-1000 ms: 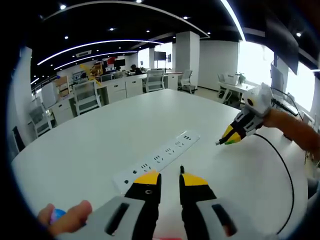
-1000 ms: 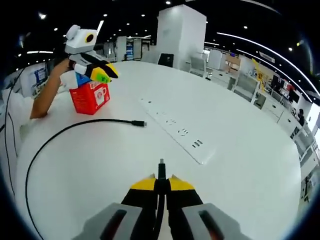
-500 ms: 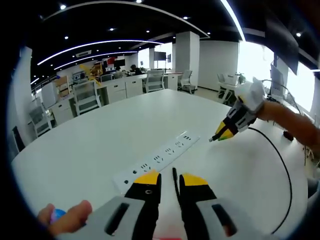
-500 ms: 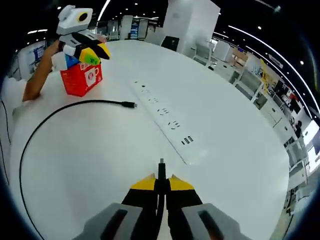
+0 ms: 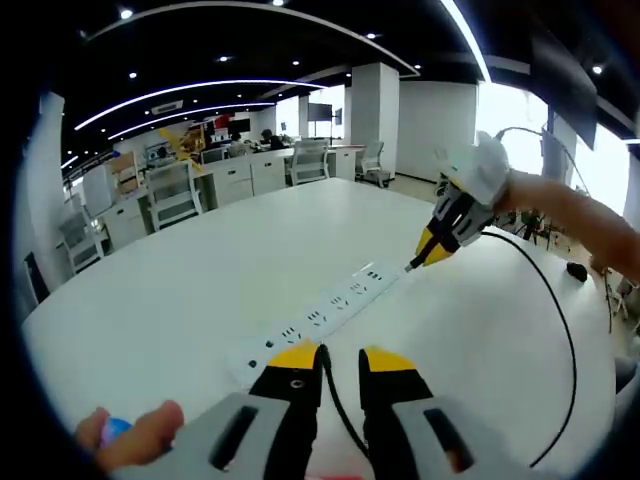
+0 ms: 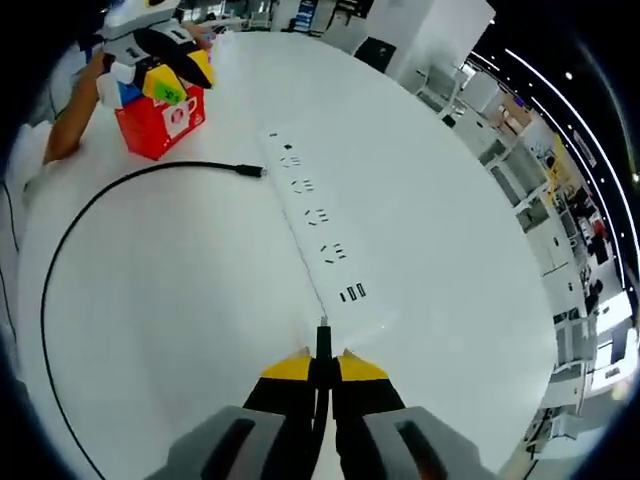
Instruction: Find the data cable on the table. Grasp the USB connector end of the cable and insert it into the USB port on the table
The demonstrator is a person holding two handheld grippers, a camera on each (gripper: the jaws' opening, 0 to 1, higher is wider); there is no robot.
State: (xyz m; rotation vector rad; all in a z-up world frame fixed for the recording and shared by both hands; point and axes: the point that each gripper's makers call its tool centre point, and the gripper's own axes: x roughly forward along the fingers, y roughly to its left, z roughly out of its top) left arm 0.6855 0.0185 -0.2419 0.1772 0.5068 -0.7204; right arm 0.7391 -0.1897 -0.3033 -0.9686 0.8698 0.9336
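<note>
Here the right claw (image 6: 320, 362) pinches the USB connector (image 6: 322, 333) at lower centre, just beside the power strip's (image 6: 318, 222) USB ports (image 6: 352, 293) on the white surface (image 6: 200, 300), while the left claw (image 5: 340, 360) stands narrowly parted.

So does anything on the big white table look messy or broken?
Nothing looks broken or spilled. The power strip lies flat on the white table. The black cable curls in a wide loop, its loose end lying beside the strip, while the right gripper pinches the USB connector. A red box sits under the left gripper.
</note>
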